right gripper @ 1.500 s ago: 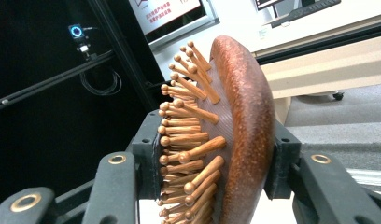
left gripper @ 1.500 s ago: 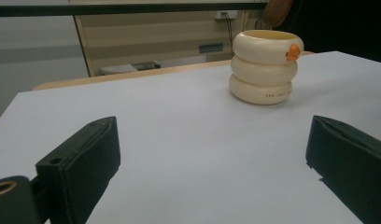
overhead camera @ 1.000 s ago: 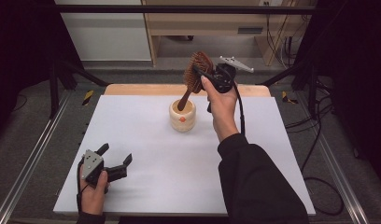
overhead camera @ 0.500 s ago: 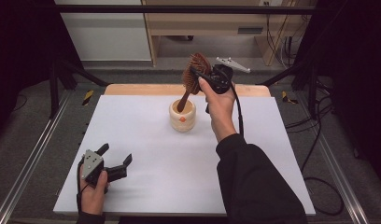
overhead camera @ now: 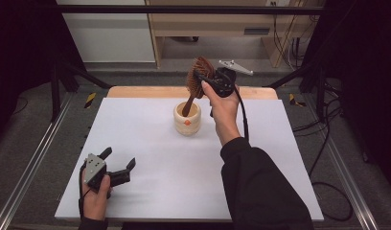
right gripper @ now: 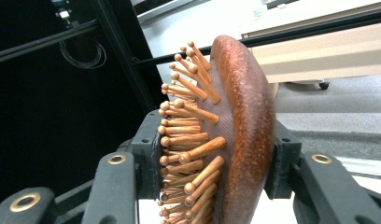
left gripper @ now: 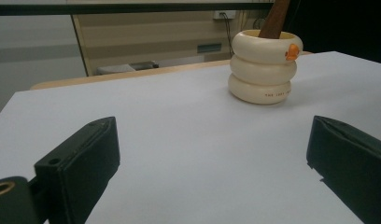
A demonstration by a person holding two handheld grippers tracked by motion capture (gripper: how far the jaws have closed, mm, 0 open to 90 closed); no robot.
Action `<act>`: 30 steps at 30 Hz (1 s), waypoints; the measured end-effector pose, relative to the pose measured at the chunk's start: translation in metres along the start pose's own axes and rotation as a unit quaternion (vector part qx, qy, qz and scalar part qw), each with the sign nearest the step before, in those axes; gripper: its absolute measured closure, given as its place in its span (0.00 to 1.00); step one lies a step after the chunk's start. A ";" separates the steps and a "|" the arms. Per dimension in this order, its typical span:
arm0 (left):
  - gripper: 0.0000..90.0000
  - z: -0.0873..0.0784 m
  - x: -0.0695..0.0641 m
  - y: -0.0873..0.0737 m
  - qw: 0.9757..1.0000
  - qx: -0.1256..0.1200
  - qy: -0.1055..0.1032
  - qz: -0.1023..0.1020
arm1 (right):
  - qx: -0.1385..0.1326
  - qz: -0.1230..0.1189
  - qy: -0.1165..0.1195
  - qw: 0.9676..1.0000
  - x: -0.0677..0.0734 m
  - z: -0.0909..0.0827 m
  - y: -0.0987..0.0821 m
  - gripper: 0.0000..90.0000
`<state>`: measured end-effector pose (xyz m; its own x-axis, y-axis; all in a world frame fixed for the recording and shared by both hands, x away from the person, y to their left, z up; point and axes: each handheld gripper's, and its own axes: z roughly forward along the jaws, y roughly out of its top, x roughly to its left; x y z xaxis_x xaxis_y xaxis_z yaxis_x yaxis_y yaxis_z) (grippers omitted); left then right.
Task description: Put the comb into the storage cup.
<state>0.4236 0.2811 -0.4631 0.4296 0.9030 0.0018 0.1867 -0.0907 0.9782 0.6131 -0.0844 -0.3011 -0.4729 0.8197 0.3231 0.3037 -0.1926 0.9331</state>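
A wooden hairbrush stands tilted with its handle inside a cream ringed cup at the back middle of the white table. My right gripper is shut on the brush's head above the cup. Close up in the right gripper view, the jaws clamp the brush head from both sides, one pad against its wooden pins. The left gripper rests low on the table near the front left, held open with nothing between its jaws. Seen from the left gripper view, the cup with an orange mark stands ahead to the right, the brush handle rising from it.
The white table top stretches between the two hands. A wooden strip runs along its far edge. Black frame posts and cables stand at the right side, with wooden furniture behind the table.
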 end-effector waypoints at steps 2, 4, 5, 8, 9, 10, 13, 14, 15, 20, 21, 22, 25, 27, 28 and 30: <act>0.03 0.000 0.000 0.000 1.000 0.000 0.000 0.000 | 0.002 0.002 0.001 1.000 0.000 0.002 -0.002 0.56; 0.03 0.000 0.000 0.000 1.000 0.001 -0.001 0.000 | 0.005 0.003 0.001 1.000 -0.001 0.004 -0.004 0.56; 0.03 0.000 0.000 0.000 1.000 0.000 0.000 0.000 | 0.005 0.004 0.000 1.000 -0.001 0.005 -0.005 0.56; 0.03 0.001 0.000 0.000 1.000 0.001 -0.001 -0.001 | 0.007 0.007 -0.001 1.000 -0.003 0.007 -0.008 0.56; 0.03 0.001 0.000 0.000 1.000 0.001 -0.001 -0.001 | 0.008 0.008 -0.002 1.000 -0.003 0.008 -0.008 0.56; 0.03 0.001 0.000 0.000 1.000 0.001 -0.001 -0.001 | 0.008 0.009 -0.002 1.000 -0.004 0.008 -0.009 0.56; 0.03 0.001 0.000 -0.001 1.000 0.001 -0.001 0.000 | 0.010 0.010 -0.002 1.000 -0.004 0.011 -0.012 0.56; 0.03 0.001 0.000 -0.001 1.000 0.001 -0.001 0.000 | 0.012 0.011 -0.002 1.000 -0.005 0.011 -0.013 0.56; 0.03 0.001 0.000 -0.001 1.000 0.001 -0.001 0.000 | 0.012 0.011 -0.002 1.000 -0.005 0.012 -0.015 0.56; 0.03 0.001 0.000 -0.001 1.000 0.003 -0.001 0.002 | 0.019 0.014 -0.003 1.000 -0.007 0.015 -0.021 0.56; 0.03 0.001 0.000 -0.001 1.000 0.003 -0.001 0.002 | 0.020 0.014 -0.003 1.000 -0.007 0.015 -0.021 0.56; 0.03 0.001 0.000 -0.001 1.000 0.001 -0.001 0.001 | 0.019 0.013 -0.003 1.000 -0.007 0.016 -0.022 0.56; 0.03 0.001 0.001 -0.001 1.000 0.003 -0.001 0.001 | 0.020 0.012 -0.002 1.000 -0.006 0.017 -0.023 0.56; 0.03 0.001 0.001 -0.001 1.000 0.003 -0.002 0.002 | 0.021 0.011 -0.003 1.000 -0.006 0.018 -0.023 0.56; 0.03 0.001 0.000 -0.001 1.000 0.002 -0.002 0.002 | 0.022 0.011 -0.003 1.000 -0.006 0.018 -0.024 0.56; 0.03 0.001 0.000 -0.001 1.000 0.002 -0.002 0.002 | 0.023 0.011 -0.003 1.000 -0.006 0.019 -0.025 0.56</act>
<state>0.4246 0.2811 -0.4639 0.4337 0.9011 0.0049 0.1892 -0.0964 0.9772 0.6239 -0.0748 -0.3292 -0.4600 0.8194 0.3420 0.3512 -0.1859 0.9177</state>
